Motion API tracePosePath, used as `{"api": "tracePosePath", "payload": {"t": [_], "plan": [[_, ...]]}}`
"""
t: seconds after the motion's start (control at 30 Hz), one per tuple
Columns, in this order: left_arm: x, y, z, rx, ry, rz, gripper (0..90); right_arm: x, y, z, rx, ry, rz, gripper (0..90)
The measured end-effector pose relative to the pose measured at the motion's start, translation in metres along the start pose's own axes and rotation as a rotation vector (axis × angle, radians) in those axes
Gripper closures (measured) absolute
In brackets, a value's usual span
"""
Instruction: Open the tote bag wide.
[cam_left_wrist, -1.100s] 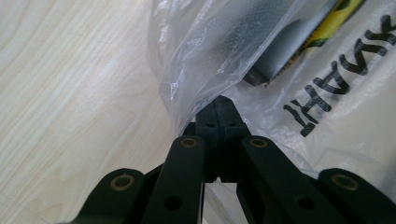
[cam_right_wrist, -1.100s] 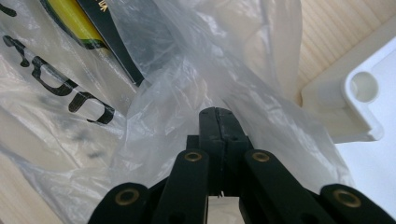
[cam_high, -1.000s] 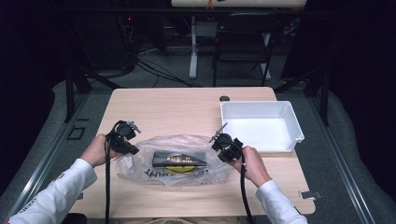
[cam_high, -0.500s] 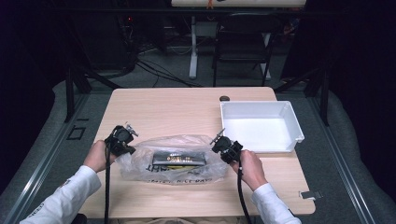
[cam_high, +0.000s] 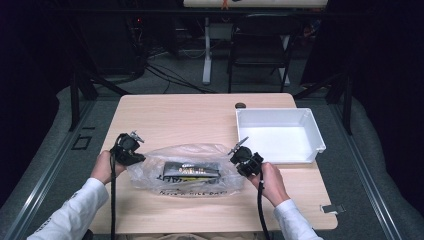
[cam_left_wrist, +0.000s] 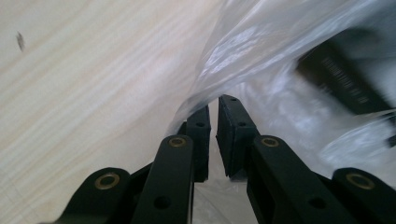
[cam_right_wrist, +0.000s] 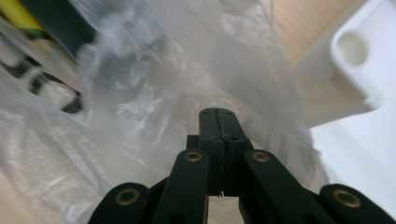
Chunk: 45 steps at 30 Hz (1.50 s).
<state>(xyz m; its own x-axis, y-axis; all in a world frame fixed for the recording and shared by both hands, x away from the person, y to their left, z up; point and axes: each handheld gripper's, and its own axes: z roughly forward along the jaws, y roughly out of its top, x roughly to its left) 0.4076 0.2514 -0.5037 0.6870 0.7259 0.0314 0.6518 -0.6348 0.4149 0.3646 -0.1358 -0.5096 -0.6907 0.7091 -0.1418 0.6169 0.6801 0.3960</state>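
The black package (cam_high: 191, 171) inside the clear plastic bag (cam_high: 186, 170) is veiled by film, its print too small to read. In the left gripper view its label is blurred and cut off at the right edge. Whether film sits between the right tongs (cam_right_wrist: 218, 116) cannot be told.

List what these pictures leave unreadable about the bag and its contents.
- Black packet: high view, label too small behind the clear plastic bag; left gripper view, print blurred.
- Writing along the bag's near edge: high view, too small.
- Right claw: right gripper view, cannot tell whether film is pinched between the shut jaws.
- White bin: right gripper view, cut off by the frame edge.

dim lab: cables (cam_high: 165, 75), lone table (cam_high: 190, 112)
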Motion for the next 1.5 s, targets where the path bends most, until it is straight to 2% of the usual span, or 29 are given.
{"api": "tracePosePath", "payload": {"t": [0.03,0.07,0.1,0.13,0.2,0.27,0.33,0.37,0.4,0.43,0.47,0.5,0.53,0.57,0.63,0.67,0.7,0.77,0.83,0.87,1.03,1.1,1.17,1.23,1.27,1.3,1.37,1.43,1.5], "plan": [[0.000,0.000,0.000,0.000,0.000,0.000,82.4,0.000,0.000,0.000,0.000,0.000,0.000,90.0],[0.000,0.005,-0.012,-0.034,-0.004,0.003,81.2,0.001,0.004,-0.010,-0.034,0.031,-0.003,90.0],[0.000,0.005,-0.012,-0.034,-0.004,0.003,80.7,0.001,0.004,-0.010,-0.034,0.031,-0.003,90.0],[-0.001,0.009,-0.019,-0.047,-0.021,0.014,80.0,0.004,0.009,-0.019,-0.064,0.042,-0.011,90.0],[-0.003,0.013,-0.028,-0.068,-0.016,0.023,80.0,0.006,0.011,-0.023,-0.075,0.046,-0.017,90.0],[-0.006,0.018,-0.036,-0.088,-0.033,0.034,79.5,0.011,0.017,-0.030,-0.101,0.064,-0.037,90.0],[-0.010,0.022,-0.040,-0.086,-0.039,0.055,78.8,0.016,0.021,-0.036,-0.123,0.079,-0.065,90.0],[-0.012,0.023,-0.040,-0.085,-0.039,0.060,78.7,0.023,0.025,-0.038,-0.138,0.124,-0.082,90.0],[-0.016,0.025,-0.038,-0.062,-0.046,0.081,78.7,0.026,0.026,-0.038,-0.147,0.133,-0.091,90.0],[-0.016,0.025,-0.038,-0.062,-0.046,0.081,78.6,0.026,0.026,-0.038,-0.147,0.133,-0.091,90.0],[-0.016,0.026,-0.037,-0.055,-0.049,0.088,78.6,0.034,0.028,-0.038,-0.147,0.162,-0.128,90.0],[-0.017,0.026,-0.035,-0.047,-0.052,0.090,78.7,0.037,0.029,-0.037,-0.147,0.185,-0.141,90.0],[-0.018,0.027,-0.033,-0.038,-0.056,0.097,78.7,0.037,0.029,-0.037,-0.147,0.185,-0.141,90.0],[-0.019,0.027,-0.031,-0.035,-0.058,0.097,78.7,0.041,0.032,-0.033,-0.130,0.179,-0.170,90.0],[-0.020,0.028,-0.027,-0.024,-0.073,0.100,78.8,0.041,0.034,-0.030,-0.130,0.177,-0.168,90.0],[-0.021,0.028,-0.025,-0.020,-0.076,0.100,79.9,0.039,0.038,-0.022,-0.099,0.148,-0.180,90.0],[-0.023,0.028,-0.022,-0.009,-0.075,0.103,79.9,0.039,0.038,-0.022,-0.099,0.148,-0.180,90.0],[-0.024,0.027,-0.014,0.007,-0.069,0.100,83.7,0.033,0.041,-0.009,-0.075,0.086,-0.159,90.0],[-0.022,0.026,-0.009,0.014,-0.063,0.093,85.6,0.028,0.041,-0.002,-0.073,0.076,-0.130,90.0],[-0.022,0.026,-0.009,0.014,-0.063,0.093,86.7,0.028,0.041,-0.002,-0.073,0.076,-0.130,90.0],[-0.021,0.024,0.008,0.027,-0.039,0.076,89.6,0.014,0.041,0.016,-0.070,-0.020,-0.054,90.0],[-0.020,0.024,0.014,0.024,-0.023,0.064,89.6,0.013,0.041,0.019,-0.068,-0.032,-0.044,90.0],[-0.019,0.024,0.018,0.033,-0.010,0.056,89.6,0.008,0.040,0.026,-0.037,-0.074,-0.019,90.0],[-0.016,0.024,0.024,0.037,0.004,0.039,89.6,0.006,0.038,0.030,-0.037,-0.079,0.004,90.0],[-0.016,0.024,0.024,0.037,0.004,0.039,89.6,0.004,0.037,0.031,-0.016,-0.085,0.007,90.0],[-0.014,0.024,0.027,0.036,0.005,0.017,89.6,0.003,0.035,0.033,-0.018,-0.090,0.020,90.0],[-0.011,0.023,0.031,0.039,0.013,0.005,89.6,0.001,0.032,0.036,0.002,-0.093,0.026,90.0],[-0.010,0.022,0.033,0.047,0.011,0.001,89.8,0.001,0.030,0.037,-0.007,-0.096,0.036,90.0],[-0.009,0.021,0.036,0.052,0.030,-0.001,89.8,-0.001,0.027,0.039,-0.001,-0.102,0.047,90.0]]}}
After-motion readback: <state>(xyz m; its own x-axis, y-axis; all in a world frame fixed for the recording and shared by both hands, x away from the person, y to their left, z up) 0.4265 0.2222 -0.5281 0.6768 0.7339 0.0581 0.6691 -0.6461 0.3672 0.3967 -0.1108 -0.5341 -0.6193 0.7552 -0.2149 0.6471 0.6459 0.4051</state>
